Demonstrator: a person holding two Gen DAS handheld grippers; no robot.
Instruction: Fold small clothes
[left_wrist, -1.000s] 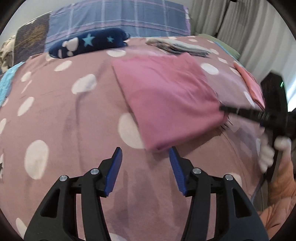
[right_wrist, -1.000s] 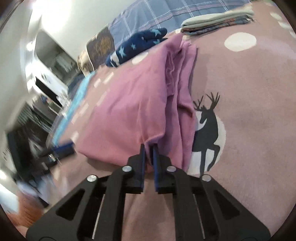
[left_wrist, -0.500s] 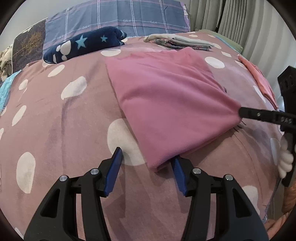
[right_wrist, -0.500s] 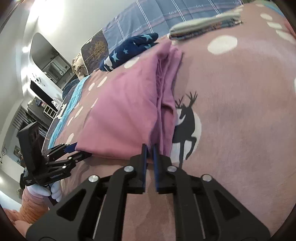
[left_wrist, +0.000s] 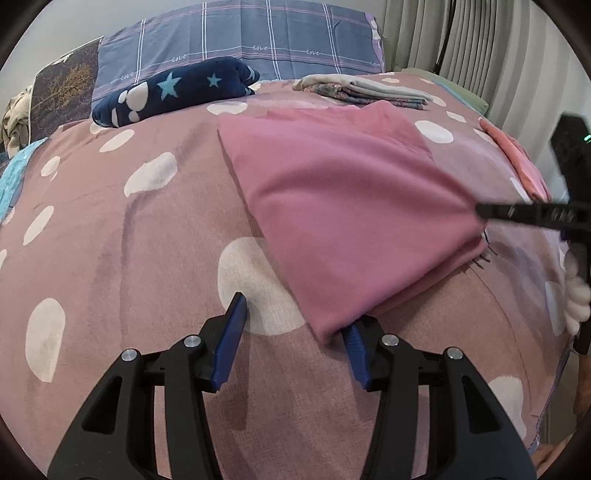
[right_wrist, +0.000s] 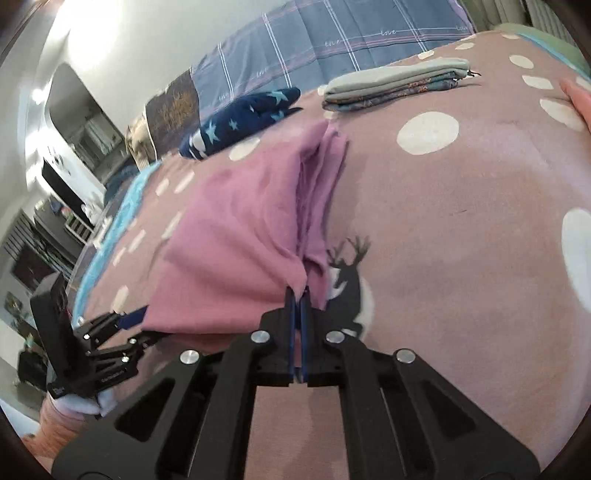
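On the spotted bedspread (left_wrist: 110, 258), the pink garment (left_wrist: 351, 206) runs lengthwise toward the pillow; the right gripper (right_wrist: 298, 295) pinches its near-right corner, while the left gripper (left_wrist: 295, 325), tilted downward, straddles the near-left corner unclamped.

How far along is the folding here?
Done: a folded stack lies far across the bed, and the pink garment is doubled over. In hand: right claw pinches one near corner; left claw stands open at the other. Left: grip, fold again; a salmon piece probably waits.

Two low, close wrist views from adjacent corners, sharing the pink cloth (left_wrist: 351, 206) (right_wrist: 236, 243).
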